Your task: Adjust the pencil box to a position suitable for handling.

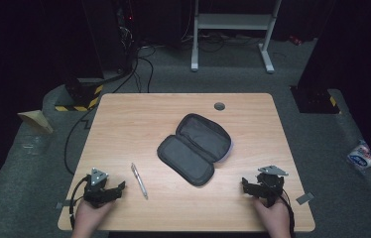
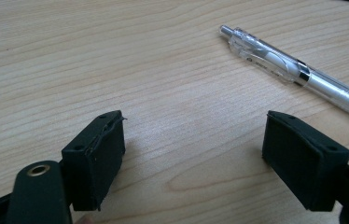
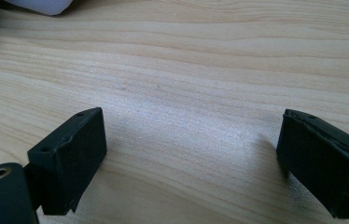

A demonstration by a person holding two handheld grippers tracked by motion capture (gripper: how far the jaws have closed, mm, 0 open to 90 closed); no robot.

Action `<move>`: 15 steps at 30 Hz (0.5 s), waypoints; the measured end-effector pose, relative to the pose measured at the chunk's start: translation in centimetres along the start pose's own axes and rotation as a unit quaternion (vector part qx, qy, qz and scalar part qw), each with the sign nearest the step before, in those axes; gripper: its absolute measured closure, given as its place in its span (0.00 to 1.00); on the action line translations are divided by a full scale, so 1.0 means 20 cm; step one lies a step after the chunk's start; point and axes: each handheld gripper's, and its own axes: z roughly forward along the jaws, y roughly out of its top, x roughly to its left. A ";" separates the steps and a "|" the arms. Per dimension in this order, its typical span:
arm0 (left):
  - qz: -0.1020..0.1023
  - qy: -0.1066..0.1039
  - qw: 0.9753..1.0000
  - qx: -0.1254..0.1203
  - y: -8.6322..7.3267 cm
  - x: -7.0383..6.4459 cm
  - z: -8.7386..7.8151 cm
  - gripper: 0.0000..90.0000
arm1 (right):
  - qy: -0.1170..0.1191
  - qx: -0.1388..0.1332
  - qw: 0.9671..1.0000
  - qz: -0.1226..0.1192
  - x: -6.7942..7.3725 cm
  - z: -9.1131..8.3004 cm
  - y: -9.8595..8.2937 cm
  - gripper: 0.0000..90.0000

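A dark grey pencil case (image 1: pixel 194 147) lies unzipped and spread flat in the middle of the wooden table (image 1: pixel 134 119). A clear and silver pen (image 1: pixel 139 181) lies to its left, near the front edge. My left gripper (image 1: pixel 118 191) rests low on the table just left of the pen, open and holding nothing. In the left gripper view the pen (image 2: pixel 298 72) lies beyond the gripper (image 2: pixel 193 144), up and to the right. My right gripper (image 1: pixel 246 185) sits at the front right, open and bare, a little right of the case. Its jaws (image 3: pixel 191 149) frame bare wood.
A round grey cable grommet (image 1: pixel 219 106) sits near the table's far edge. Beyond the table stand a white desk frame (image 1: pixel 233 29) and dark equipment with cables on the floor. A white packet (image 1: pixel 361 154) lies on the floor at right. A pale object (image 3: pixel 42 5) peeks in at the top left of the right gripper view.
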 end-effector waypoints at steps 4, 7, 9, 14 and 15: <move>0.000 0.000 1.000 0.000 0.00 0.00 0.00 0.24 | 0.000 0.001 1.000 0.004 0.00 0.00 0.00 0.09; 0.000 0.000 1.000 0.000 0.00 0.00 0.00 0.24 | 0.000 0.001 1.000 0.004 0.00 0.00 0.00 0.09; 0.000 0.000 1.000 0.000 0.00 0.00 0.00 0.24 | 0.001 0.001 1.000 0.004 0.00 0.00 0.00 0.09; -0.001 0.001 1.000 0.000 0.00 0.00 0.00 0.24 | 0.009 0.001 1.000 -0.006 0.00 -0.01 -0.01 0.09; -0.001 0.001 1.000 0.000 0.00 0.00 0.00 0.24 | 0.012 0.000 1.000 -0.010 0.01 -0.01 -0.01 0.11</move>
